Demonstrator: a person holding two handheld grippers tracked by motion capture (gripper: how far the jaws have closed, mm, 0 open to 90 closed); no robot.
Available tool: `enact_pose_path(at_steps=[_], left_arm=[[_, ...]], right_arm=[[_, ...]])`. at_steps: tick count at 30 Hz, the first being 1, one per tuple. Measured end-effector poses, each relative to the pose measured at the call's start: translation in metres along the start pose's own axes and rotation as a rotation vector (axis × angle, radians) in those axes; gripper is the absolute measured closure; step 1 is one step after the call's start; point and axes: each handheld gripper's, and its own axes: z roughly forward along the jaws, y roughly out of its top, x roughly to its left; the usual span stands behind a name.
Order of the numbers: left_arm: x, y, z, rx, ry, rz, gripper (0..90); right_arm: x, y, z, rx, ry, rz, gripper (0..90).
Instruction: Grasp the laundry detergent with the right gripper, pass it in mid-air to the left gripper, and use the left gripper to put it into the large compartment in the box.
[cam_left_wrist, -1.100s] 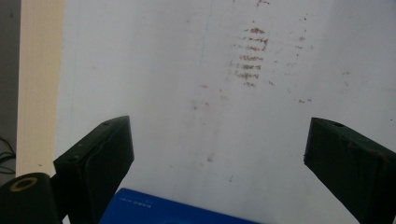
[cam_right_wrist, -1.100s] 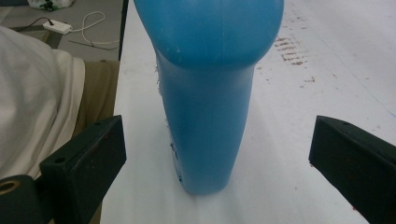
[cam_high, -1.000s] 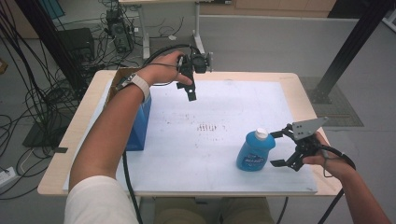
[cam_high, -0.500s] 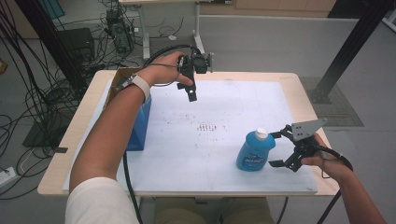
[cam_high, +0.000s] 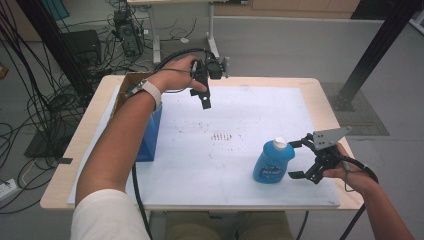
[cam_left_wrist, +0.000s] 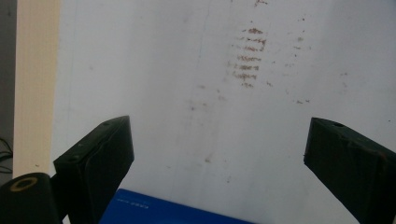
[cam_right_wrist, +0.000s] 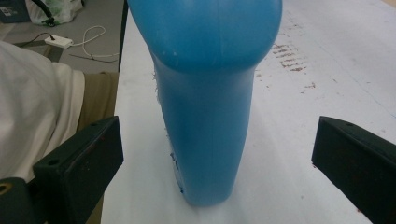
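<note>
**Open jaws line up on the blue bottle near the table's right edge**

The blue bottle (cam_high: 273, 162) stands upright on the white mat (cam_high: 240, 115), toward the near right of the table (cam_high: 90, 135). The right gripper (cam_high: 296, 159) sits just to its right, jaws spread wide with the bottle's body between their lines but not yet touched; the right gripper view shows clear gaps on both sides. The left gripper (cam_high: 204, 98) hangs high over the far left part of the mat, jaws also spread and holding nothing, above the blue box (cam_high: 150, 137) at the left edge.

The bottle looks tall and smooth, so a jaw brushing one side first could likely tip or slide it leftward. A squeeze too high on the rounded shoulder might slip.

Room is generous to the left and far side, where the mat lies bare apart from faint brown marks (cam_high: 222, 136). The near and right edges are close, leaving little margin there.
</note>
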Motion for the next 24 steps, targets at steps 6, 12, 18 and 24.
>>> enact_pose_path(at_steps=[6, 12, 18, 24], left_arm=[[-0.0002, -0.0002, -0.0003, -0.001, 0.000, 0.000, 8.8], [0.0000, -0.0004, 0.0000, 0.002, 0.000, -0.002, 8.7], [-0.0003, 0.0005, 0.0010, 0.005, -0.001, -0.001, 8.8], [-0.0002, 0.0001, 0.0015, 0.004, -0.004, -0.003, 8.8]], right_arm=[[0.0001, 0.0005, 0.0008, 0.002, 0.002, -0.005, 2.1], [0.0001, 0.0006, 0.0002, 0.007, 0.004, -0.007, 2.5], [0.0005, 0.0002, -0.0008, 0.008, 0.003, -0.004, 2.6], [0.0002, -0.0001, -0.0009, 0.009, 0.004, -0.006, 2.7]])
